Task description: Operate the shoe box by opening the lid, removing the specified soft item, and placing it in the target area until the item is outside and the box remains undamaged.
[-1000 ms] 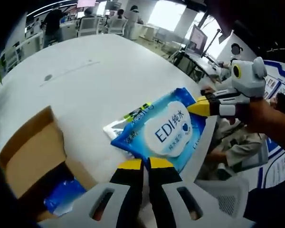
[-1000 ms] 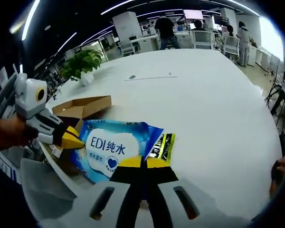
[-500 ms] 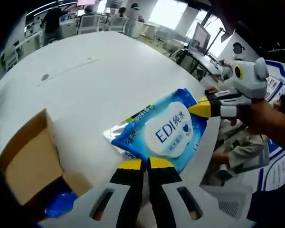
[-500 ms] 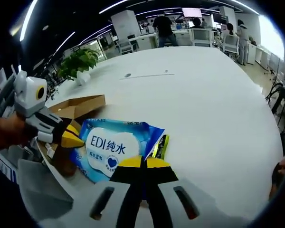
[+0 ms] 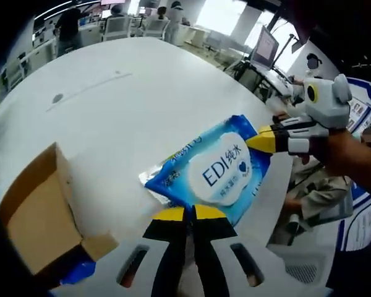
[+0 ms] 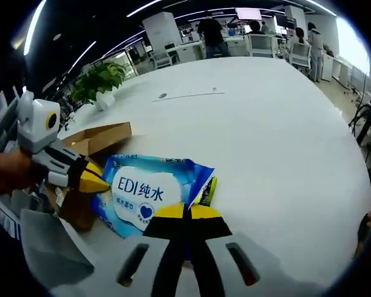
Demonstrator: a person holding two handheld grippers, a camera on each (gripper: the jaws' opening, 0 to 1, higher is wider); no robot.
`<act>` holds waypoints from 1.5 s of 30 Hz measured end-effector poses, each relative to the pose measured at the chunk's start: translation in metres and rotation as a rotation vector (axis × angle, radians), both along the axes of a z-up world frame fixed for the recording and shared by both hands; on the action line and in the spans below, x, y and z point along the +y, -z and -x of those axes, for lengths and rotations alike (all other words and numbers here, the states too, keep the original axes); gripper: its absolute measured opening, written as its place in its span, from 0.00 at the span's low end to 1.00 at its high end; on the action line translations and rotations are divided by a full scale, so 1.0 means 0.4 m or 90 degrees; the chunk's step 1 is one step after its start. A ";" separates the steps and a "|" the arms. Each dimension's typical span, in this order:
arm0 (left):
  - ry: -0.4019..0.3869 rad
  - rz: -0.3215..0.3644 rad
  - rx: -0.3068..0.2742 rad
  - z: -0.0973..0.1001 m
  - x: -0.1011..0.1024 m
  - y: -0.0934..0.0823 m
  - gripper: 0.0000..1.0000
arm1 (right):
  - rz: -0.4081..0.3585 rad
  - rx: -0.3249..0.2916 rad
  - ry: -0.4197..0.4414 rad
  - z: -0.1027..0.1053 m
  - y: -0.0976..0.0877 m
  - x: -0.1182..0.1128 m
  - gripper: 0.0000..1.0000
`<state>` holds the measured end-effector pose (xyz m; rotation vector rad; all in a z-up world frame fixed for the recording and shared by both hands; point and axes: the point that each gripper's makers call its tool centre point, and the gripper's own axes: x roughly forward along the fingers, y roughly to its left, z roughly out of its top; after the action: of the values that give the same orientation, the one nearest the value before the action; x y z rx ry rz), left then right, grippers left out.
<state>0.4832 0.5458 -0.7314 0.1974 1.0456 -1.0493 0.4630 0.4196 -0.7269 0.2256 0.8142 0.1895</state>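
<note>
A blue wet-wipe pack (image 5: 215,171) printed "EDI" hangs over the white table (image 5: 111,105), held at both ends. My left gripper (image 5: 187,214) is shut on its near edge. My right gripper (image 5: 264,141) comes in from the right, shut on the far end. In the right gripper view the same pack (image 6: 145,189) lies between my right gripper (image 6: 187,211) and the left gripper (image 6: 94,180) entering from the left. The open cardboard shoe box (image 5: 40,213) sits low on the left, with something blue (image 5: 80,271) inside it. The box (image 6: 102,137) is behind the pack.
A potted plant (image 6: 98,79) stands at the table's far left edge. A small round port (image 5: 57,98) is set in the tabletop. A seated person (image 5: 312,185) is beyond the table edge on the right. Desks, chairs and people fill the background.
Both grippers stay shut on the pack. The box has slid lower and further left in both views, so the hands have carried the pack a little away from it.
</note>
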 end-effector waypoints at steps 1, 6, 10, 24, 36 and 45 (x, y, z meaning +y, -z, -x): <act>0.000 -0.002 0.001 -0.003 -0.001 0.004 0.00 | 0.000 0.001 0.000 -0.002 0.002 0.000 0.00; -0.011 -0.003 0.007 -0.020 -0.007 0.016 0.00 | -0.004 0.002 -0.001 -0.017 0.011 -0.007 0.00; -0.009 -0.005 0.006 -0.028 -0.014 0.024 0.00 | -0.003 0.006 -0.003 -0.023 0.024 -0.014 0.00; -0.012 -0.018 0.012 -0.032 -0.016 0.060 0.00 | -0.013 0.019 -0.004 -0.029 0.058 -0.018 0.00; -0.013 -0.027 0.007 -0.037 -0.017 0.083 0.01 | -0.022 0.025 0.002 -0.034 0.084 -0.021 0.00; -0.013 -0.030 -0.002 -0.039 -0.018 0.085 0.05 | -0.023 0.014 0.013 -0.035 0.088 -0.026 0.12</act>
<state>0.4988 0.5386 -0.7655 0.2255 1.0683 -1.0073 0.4770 0.4093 -0.7622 0.2698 0.8313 0.1827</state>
